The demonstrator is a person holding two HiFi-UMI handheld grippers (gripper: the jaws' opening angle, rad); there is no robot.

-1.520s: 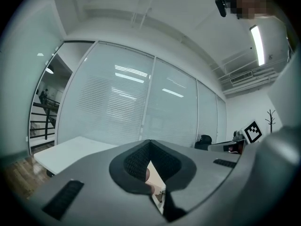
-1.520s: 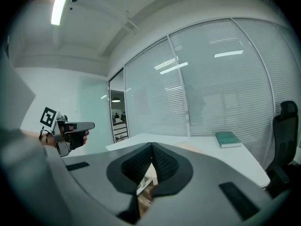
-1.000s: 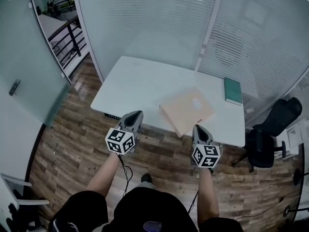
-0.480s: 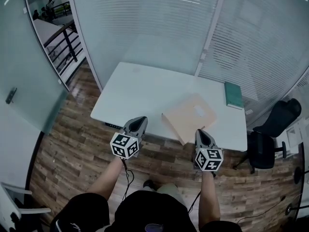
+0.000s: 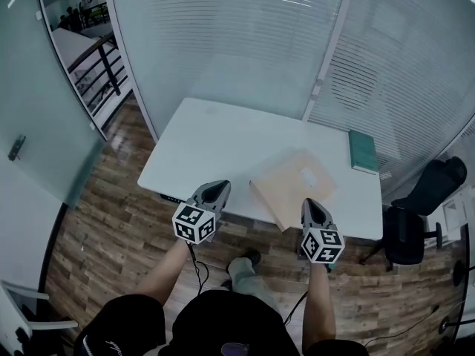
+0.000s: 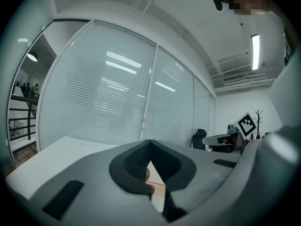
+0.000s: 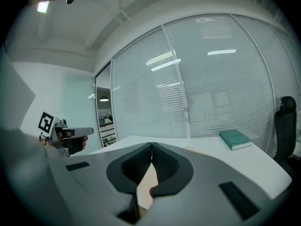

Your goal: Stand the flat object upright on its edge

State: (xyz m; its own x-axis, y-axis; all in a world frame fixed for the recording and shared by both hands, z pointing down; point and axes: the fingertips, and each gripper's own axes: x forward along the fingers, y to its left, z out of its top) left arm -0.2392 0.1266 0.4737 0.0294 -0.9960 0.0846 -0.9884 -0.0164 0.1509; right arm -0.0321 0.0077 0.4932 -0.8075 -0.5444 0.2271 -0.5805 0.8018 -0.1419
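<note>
Compared with a second ago, the whole scene sits a little lower in the head view, and both grippers have shifted slightly right and down with it. A shoe (image 5: 249, 258) now shows on the wood floor (image 5: 111, 228) further forward than before, closer to the table. The jaws of both grippers are pressed together just as they were, and the flat object has not been touched.

The left gripper (image 5: 218, 186) hovers at the near edge of the white table (image 5: 215, 143), jaws fully closed with nothing between them; the left gripper view (image 6: 150, 142) shows the two pads meeting along one line. The right gripper (image 5: 312, 203) hangs over the same near edge further right, also closed and empty, as the right gripper view (image 7: 152, 145) confirms.

The tan flat object (image 5: 293, 182) lies flat on the near right part of the table, turned at an angle so that one corner points at the person and reaches the near edge. It lies between the two grippers, just left of the right gripper's tips and well right of the left gripper's, touching neither. A green book (image 5: 363, 151) lies flat at the far right of the table, well apart from the flat object. A black office chair (image 5: 415, 213) stands on the floor right of the table.
</note>
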